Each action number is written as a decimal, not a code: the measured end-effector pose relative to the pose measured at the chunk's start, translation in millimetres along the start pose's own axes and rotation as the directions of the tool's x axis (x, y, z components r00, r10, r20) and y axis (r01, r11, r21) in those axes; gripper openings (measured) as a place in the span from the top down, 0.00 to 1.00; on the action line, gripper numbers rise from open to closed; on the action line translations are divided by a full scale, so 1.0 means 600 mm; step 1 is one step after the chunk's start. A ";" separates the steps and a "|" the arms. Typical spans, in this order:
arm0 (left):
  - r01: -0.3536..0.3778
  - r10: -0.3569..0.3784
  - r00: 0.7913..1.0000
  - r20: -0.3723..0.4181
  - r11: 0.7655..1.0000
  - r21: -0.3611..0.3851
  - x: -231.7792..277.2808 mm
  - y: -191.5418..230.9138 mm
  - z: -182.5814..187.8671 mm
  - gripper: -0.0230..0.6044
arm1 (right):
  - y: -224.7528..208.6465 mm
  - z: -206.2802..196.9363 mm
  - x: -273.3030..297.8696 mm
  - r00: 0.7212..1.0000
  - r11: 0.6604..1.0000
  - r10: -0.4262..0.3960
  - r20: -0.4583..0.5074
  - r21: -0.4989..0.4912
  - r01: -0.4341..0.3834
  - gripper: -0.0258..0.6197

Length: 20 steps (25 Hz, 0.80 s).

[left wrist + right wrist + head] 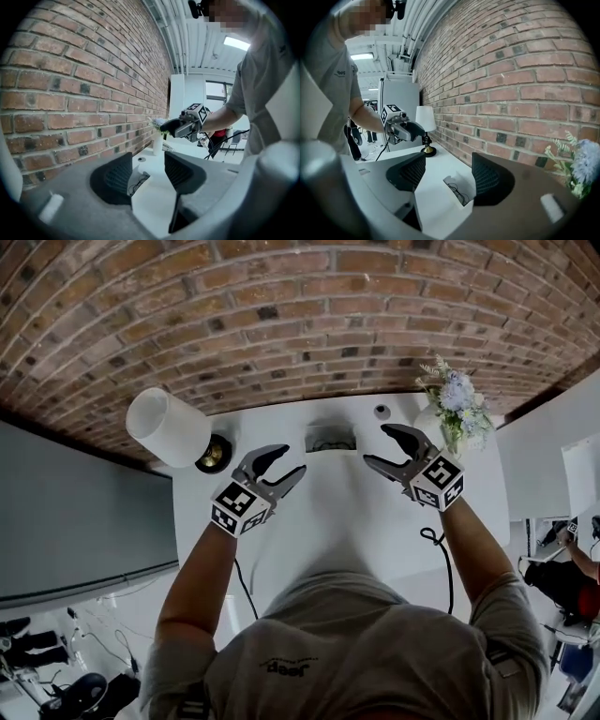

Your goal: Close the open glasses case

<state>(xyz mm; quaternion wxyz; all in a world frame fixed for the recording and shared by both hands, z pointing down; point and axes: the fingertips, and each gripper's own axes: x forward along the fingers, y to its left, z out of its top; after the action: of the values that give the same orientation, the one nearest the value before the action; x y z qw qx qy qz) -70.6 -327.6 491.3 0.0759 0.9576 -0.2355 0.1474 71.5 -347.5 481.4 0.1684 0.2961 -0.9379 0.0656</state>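
Observation:
The open white glasses case (330,439) lies on the white table (337,512) close to the brick wall, with dark-framed glasses inside it. My left gripper (291,458) hovers just left of the case, jaws apart and empty. My right gripper (376,444) hovers just right of it, also open and empty. In the left gripper view the case (139,178) shows between the open jaws of the left gripper (146,174), a little ahead. In the right gripper view the case (457,189) sits ahead between the spread jaws of the right gripper (448,177). Neither gripper touches it.
A white-shaded lamp (169,426) on a brass base (214,454) stands at the table's back left. A white vase of pale flowers (455,407) stands at the back right, with a small round object (382,412) beside it. A black cable (441,554) trails from the right gripper.

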 end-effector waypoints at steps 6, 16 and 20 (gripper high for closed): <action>0.025 -0.023 0.997 -0.074 0.999 0.022 0.061 0.039 -0.070 0.58 | -0.029 -0.072 0.057 0.998 1.000 0.018 -0.053 0.014 -0.017 0.44; 0.043 -0.025 0.983 -0.182 0.994 0.097 0.149 0.093 -0.177 0.45 | -0.068 -0.188 0.145 0.988 0.999 0.047 -0.149 -0.008 -0.049 0.35; 0.025 0.009 0.975 -0.222 0.989 0.148 0.184 0.115 -0.214 0.37 | -0.085 -0.227 0.173 0.983 0.998 0.048 -0.177 -0.024 -0.054 0.31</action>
<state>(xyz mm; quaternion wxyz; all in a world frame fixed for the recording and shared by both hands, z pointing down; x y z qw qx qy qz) -41.4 -408.3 652.8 0.0302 0.9391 -0.2098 0.2706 59.0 -414.0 646.7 0.2534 0.2625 -0.9274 0.0824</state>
